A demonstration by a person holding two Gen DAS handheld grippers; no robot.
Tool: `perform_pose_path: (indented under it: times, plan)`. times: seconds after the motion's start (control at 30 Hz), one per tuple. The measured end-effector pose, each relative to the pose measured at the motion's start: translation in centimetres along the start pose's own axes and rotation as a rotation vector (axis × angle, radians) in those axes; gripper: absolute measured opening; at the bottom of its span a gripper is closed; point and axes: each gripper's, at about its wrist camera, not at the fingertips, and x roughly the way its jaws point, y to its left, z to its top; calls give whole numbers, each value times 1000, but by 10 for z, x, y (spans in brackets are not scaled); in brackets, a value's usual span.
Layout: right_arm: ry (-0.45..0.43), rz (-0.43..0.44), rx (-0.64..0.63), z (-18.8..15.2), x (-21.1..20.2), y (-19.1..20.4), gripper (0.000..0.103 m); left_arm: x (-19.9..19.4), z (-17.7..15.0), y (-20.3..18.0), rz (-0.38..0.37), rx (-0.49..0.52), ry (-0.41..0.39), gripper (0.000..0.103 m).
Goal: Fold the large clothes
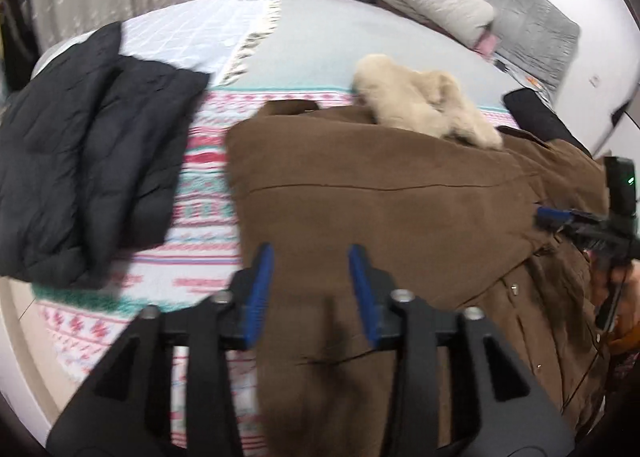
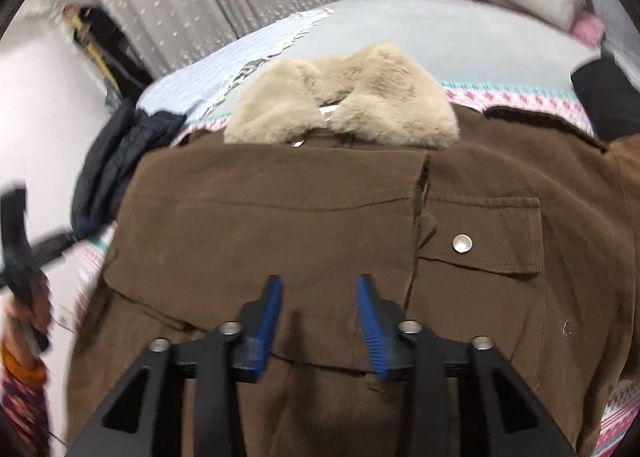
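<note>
left wrist view: left gripper (image 1: 311, 257) fingers released above brown cotton coat with beige fur collar (image 1: 400, 209), lying on patterned bed blanket (image 1: 204, 185). right wrist view: right gripper (image 2: 319, 289) fingers released over same coat.

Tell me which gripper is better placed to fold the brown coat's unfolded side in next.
Probably the right gripper: it hangs open over the brown coat beside the unfolded pocket flap. The left gripper hovers over the already folded edge.
</note>
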Motion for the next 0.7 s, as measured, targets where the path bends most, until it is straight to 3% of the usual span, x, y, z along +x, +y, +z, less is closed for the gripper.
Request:
perform_pose_path:
  times: [0.13, 0.2, 0.27, 0.3, 0.4, 0.47, 0.6, 0.7]
  plan:
    - [26, -95, -92, -22, 21, 5, 43, 49, -26, -21, 7, 40, 119, 58]
    - [12, -126, -121, -30, 19, 4, 44, 51, -36, -32, 68, 96, 70, 59]
    - [27, -136, -105, -30, 9, 2, 45, 42, -29, -38, 102, 100, 92, 60]
    - [35, -135, -87, -29, 0, -3, 46, 37, -26, -39, 101, 90, 104, 66]
    - [-31, -134, -8, -30, -46, -31, 57, 10, -17, -41, 47, 37, 100, 82]
    - [-106, -172, 58, -34, -83, -60, 75, -15, -13, -45, 37, 23, 78, 85]
    - [-203, -280, 201, -50, -155, -129, 80, -46, -11, -55, 62, 28, 59, 100]
    - [-223, -340, 332, -66, -196, -182, 80, -59, -4, -66, 49, 9, 76, 100]
